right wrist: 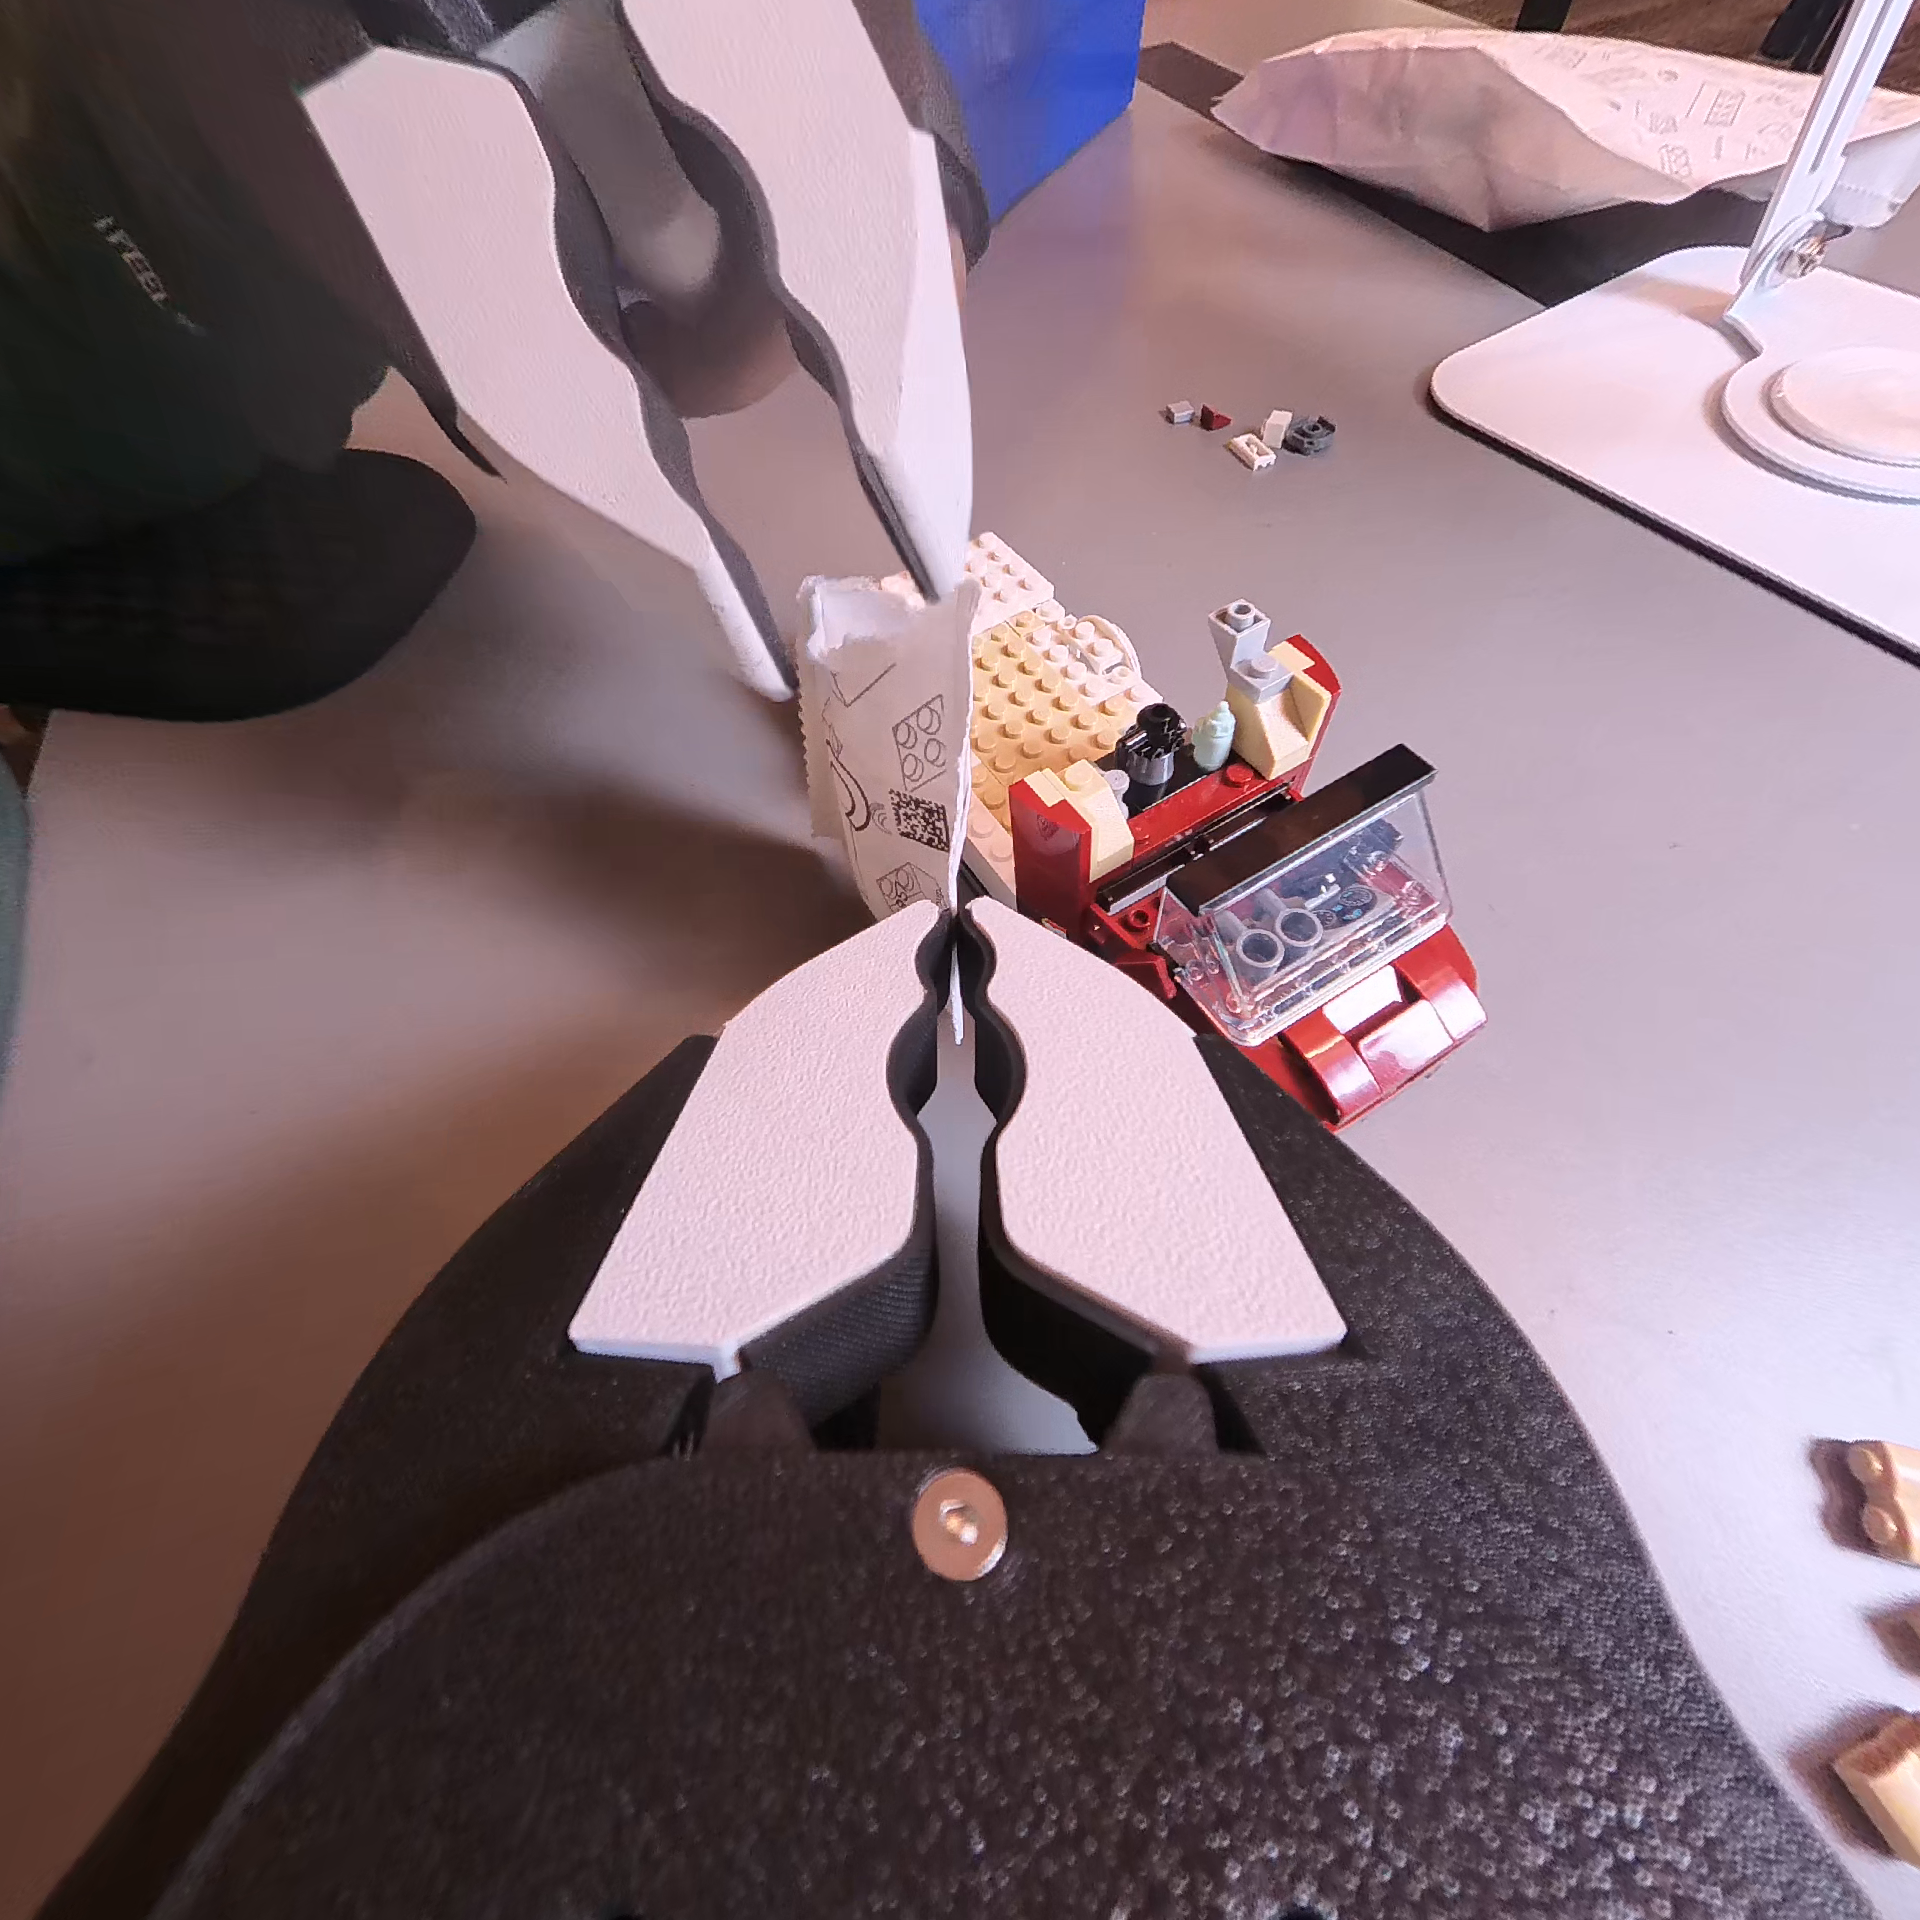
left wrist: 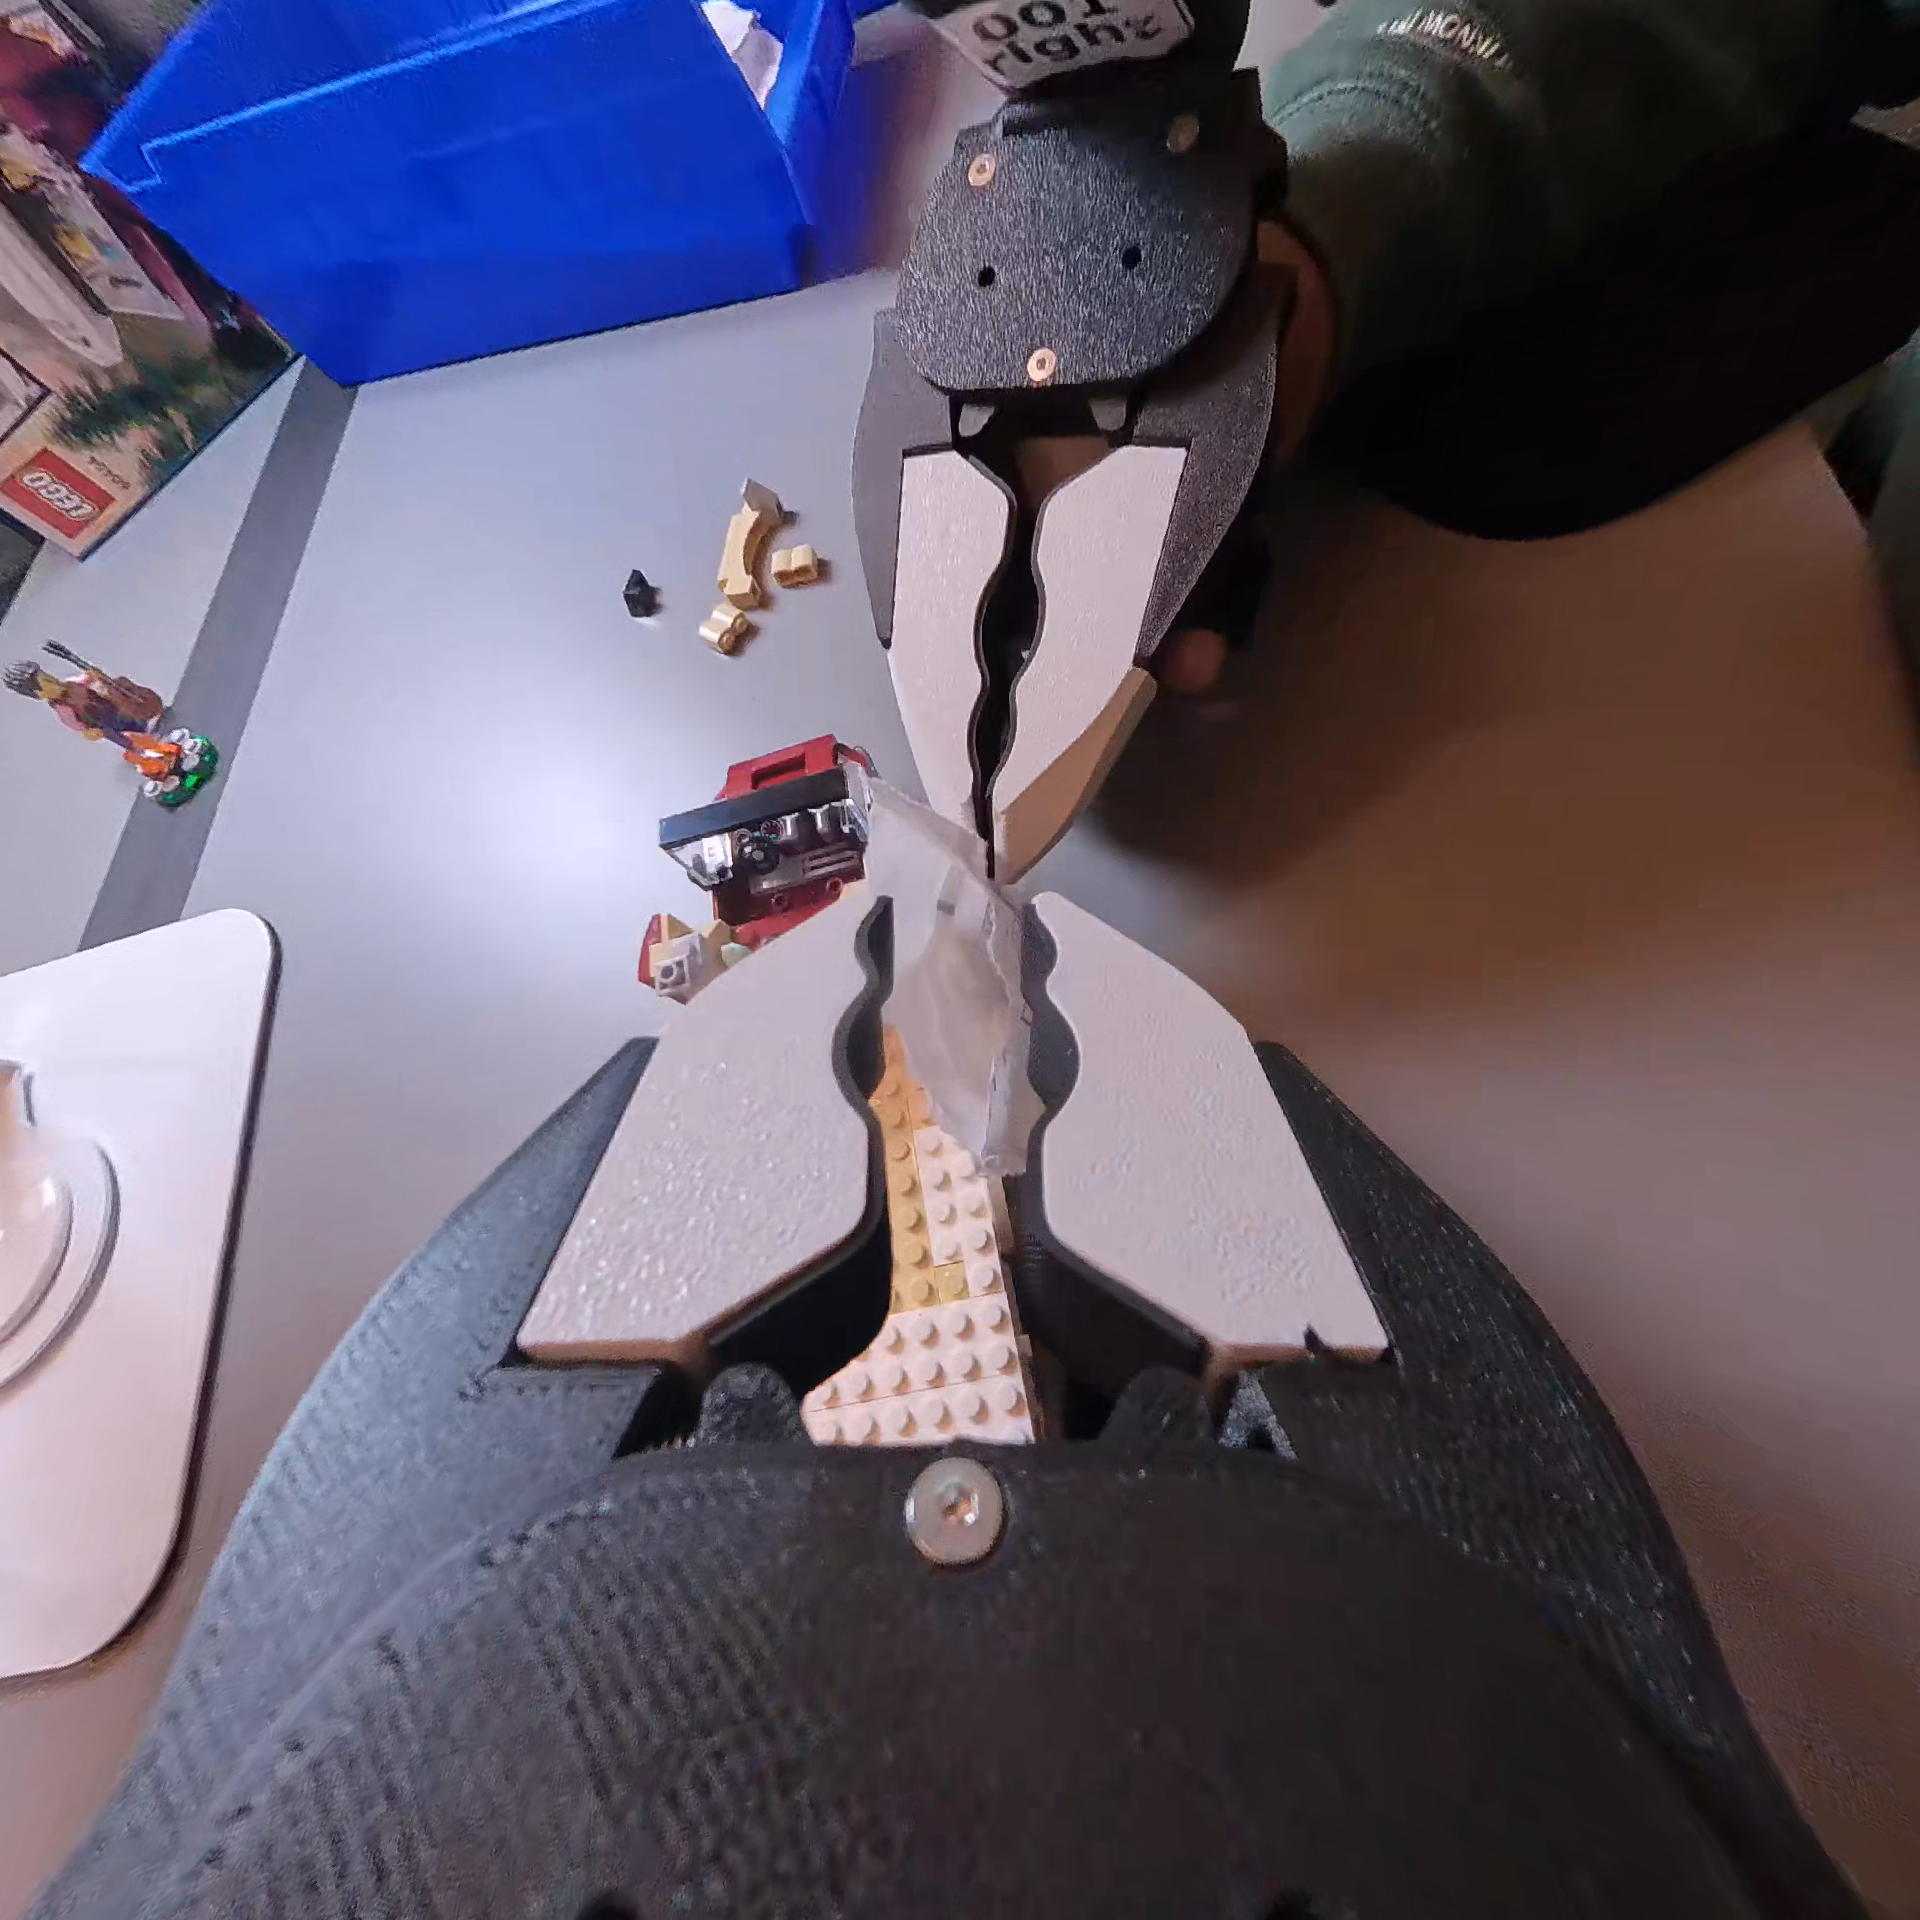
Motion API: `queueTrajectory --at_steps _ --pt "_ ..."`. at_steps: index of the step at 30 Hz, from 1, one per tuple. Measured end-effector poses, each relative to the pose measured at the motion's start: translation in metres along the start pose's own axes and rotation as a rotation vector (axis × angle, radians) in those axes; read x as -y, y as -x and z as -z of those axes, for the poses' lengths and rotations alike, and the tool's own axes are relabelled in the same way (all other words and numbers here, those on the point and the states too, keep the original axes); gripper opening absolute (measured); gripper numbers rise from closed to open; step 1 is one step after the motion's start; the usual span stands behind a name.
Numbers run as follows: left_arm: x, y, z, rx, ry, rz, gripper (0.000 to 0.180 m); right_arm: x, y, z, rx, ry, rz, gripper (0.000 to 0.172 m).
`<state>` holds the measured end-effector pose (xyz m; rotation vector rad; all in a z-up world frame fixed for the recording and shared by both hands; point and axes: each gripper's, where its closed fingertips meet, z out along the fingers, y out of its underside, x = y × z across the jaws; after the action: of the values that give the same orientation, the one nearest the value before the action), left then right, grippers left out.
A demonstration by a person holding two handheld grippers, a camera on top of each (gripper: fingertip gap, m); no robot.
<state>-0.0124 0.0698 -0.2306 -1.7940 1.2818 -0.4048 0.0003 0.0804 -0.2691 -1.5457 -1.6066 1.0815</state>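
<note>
Your right gripper sits nearest the lens, its tips pinched together on the edge of a small torn paper bag printed with brick drawings. Your left gripper meets it from the opposite side with jaws apart; one fingertip dips into the bag's open top, the other stays outside, neither clearly pressing. Bag hangs just above the grey table, touching the back of a dark red and tan brick car. Loose small bricks lie well apart, near a white stand base.
</note>
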Motion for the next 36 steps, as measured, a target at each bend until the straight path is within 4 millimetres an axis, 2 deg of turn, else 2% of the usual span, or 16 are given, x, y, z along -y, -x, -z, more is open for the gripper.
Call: queueTrajectory --at_steps 4,6,7,9,12,14,17,25,29,30,32,34,36 --pt "-0.005 -0.004 0.003 -0.029 0.017 0.006 0.029 0.000 -0.001 0.000 0.000 0.001 -0.002 0.001" --pt "-0.011 0.008 0.014 0.022 0.046 0.021 0.030 0.000 -0.001 0.000 0.000 0.000 -0.003 0.001" --pt "-0.019 0.022 0.023 0.081 0.075 0.058 0.028 0.000 -0.001 0.000 -0.001 0.000 -0.003 0.001" --pt "-0.051 0.059 0.044 0.231 0.165 0.205 0.029 0.000 -0.001 0.000 -0.001 0.000 -0.003 0.001" --pt "-0.129 0.111 0.071 0.480 0.294 0.470 0.038 -0.001 0.000 0.000 0.003 0.003 -0.004 0.001" --pt "-0.168 0.125 0.076 0.557 0.315 0.635 0.041 -0.001 0.000 0.000 0.002 0.002 -0.002 0.001" --pt "-0.193 0.134 0.079 0.598 0.347 0.704 0.043 -0.001 0.000 0.000 0.003 0.002 -0.003 0.001" --pt "-0.191 0.137 0.073 0.551 0.328 0.665 0.008 -0.001 0.000 0.000 0.009 0.004 -0.009 0.001" --pt "-0.189 0.135 0.073 0.541 0.336 0.624 0.008 -0.001 0.001 0.000 0.008 0.006 -0.002 0.001" --pt "-0.176 0.133 0.070 0.514 0.284 0.573 0.008 -0.001 0.001 0.000 0.007 0.005 -0.001 0.001" --pt "-0.125 0.118 0.062 0.406 0.109 0.445 0.008 -0.001 0.000 0.000 0.006 0.005 -0.003 0.001" --pt "-0.067 0.089 0.056 0.275 -0.043 0.307 0.008 -0.001 0.000 0.000 0.007 0.004 -0.008 0.001" --pt "-0.021 0.058 0.048 0.174 -0.134 0.192 0.008 -0.001 0.000 0.000 0.007 0.001 -0.010 0.001"
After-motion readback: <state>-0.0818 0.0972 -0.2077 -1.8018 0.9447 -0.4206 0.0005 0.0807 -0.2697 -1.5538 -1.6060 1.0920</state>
